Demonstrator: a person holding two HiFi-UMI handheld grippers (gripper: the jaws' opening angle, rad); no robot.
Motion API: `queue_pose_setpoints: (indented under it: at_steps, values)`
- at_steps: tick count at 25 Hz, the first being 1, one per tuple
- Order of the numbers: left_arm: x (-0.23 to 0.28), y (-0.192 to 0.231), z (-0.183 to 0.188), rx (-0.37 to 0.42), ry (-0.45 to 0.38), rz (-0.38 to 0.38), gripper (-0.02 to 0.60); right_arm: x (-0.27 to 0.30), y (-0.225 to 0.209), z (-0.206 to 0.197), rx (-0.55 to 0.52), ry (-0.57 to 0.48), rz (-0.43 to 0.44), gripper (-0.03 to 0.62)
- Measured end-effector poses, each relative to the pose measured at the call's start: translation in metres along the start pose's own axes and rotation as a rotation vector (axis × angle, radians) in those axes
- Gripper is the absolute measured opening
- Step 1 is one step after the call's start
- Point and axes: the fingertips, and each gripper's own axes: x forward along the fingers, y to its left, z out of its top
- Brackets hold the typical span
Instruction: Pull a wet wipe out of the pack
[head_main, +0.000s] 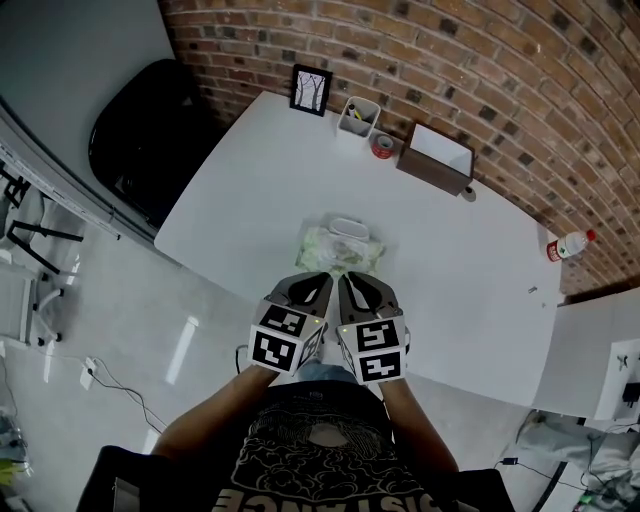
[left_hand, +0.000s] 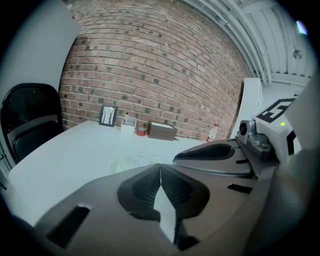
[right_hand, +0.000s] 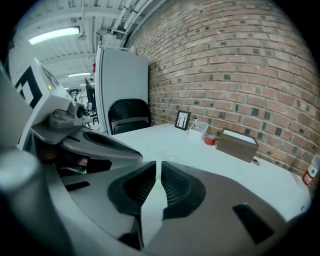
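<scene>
Left tongs (left_hand: 160, 167) together (table (left_hand: 75, 150) beyond)

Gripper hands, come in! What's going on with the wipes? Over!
Left gripper shut, empty; right gripper shut, empty. Wipe pack on table just ahead of the jaws, untouched. Nothing in between.

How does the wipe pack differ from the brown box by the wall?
The pale-green wipe pack is soft and crinkled; the brown box is rigid and straight-sided. The pack lies near the person's edge; the box sits far, by the brick wall. Both rest on the white table.
</scene>
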Motion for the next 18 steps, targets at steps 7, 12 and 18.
queue_pose_setpoints:
  at_steps: [7, 12, 18]
  values:
    - [0.012, 0.013, 0.001, -0.008, 0.002, 0.026, 0.012, 0.022, -0.005, -0.004, -0.033, 0.035, 0.039, 0.062]
    - [0.018, 0.022, 0.001, -0.026, 0.002, 0.041, 0.012, 0.035, -0.007, -0.009, -0.067, 0.065, 0.05, 0.083]
    - [0.025, 0.031, 0.001, -0.037, 0.003, 0.054, 0.012, 0.05, -0.013, -0.013, -0.123, 0.091, 0.035, 0.083]
